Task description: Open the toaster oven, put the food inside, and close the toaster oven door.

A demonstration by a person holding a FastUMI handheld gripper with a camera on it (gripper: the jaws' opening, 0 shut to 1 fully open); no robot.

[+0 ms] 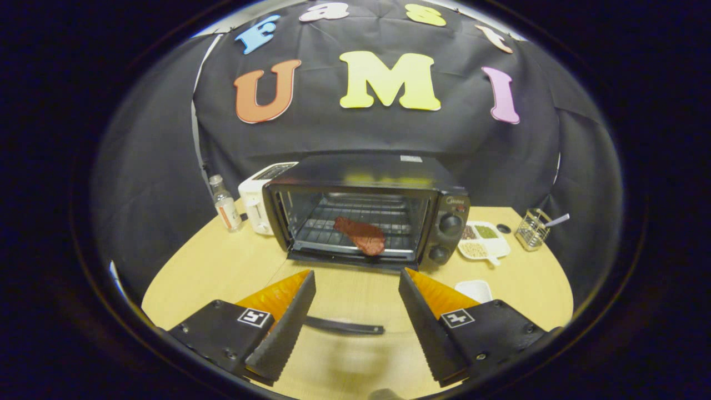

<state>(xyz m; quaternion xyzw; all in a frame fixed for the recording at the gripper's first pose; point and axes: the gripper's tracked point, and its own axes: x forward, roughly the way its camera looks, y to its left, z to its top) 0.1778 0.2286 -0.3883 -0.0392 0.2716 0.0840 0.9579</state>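
- While the gripper [356,289] is hovering with fingers spread and holding nothing, the oven [366,214] is standing just beyond them, its door [344,325] lying flat with the handle between the fingers.
- Inside, the food [361,235] is lying on the rack [355,222].
- Beside the oven, a bottle [226,203] and a white toaster [258,203] are standing on the table [222,266].

White pop-up toaster [256,204] far left on the wooden table [222,266], small clear bottle [225,210] beside it, divided dish of grains [484,241] right, wire holder [531,229] far right, small white dish [474,290] nearer.
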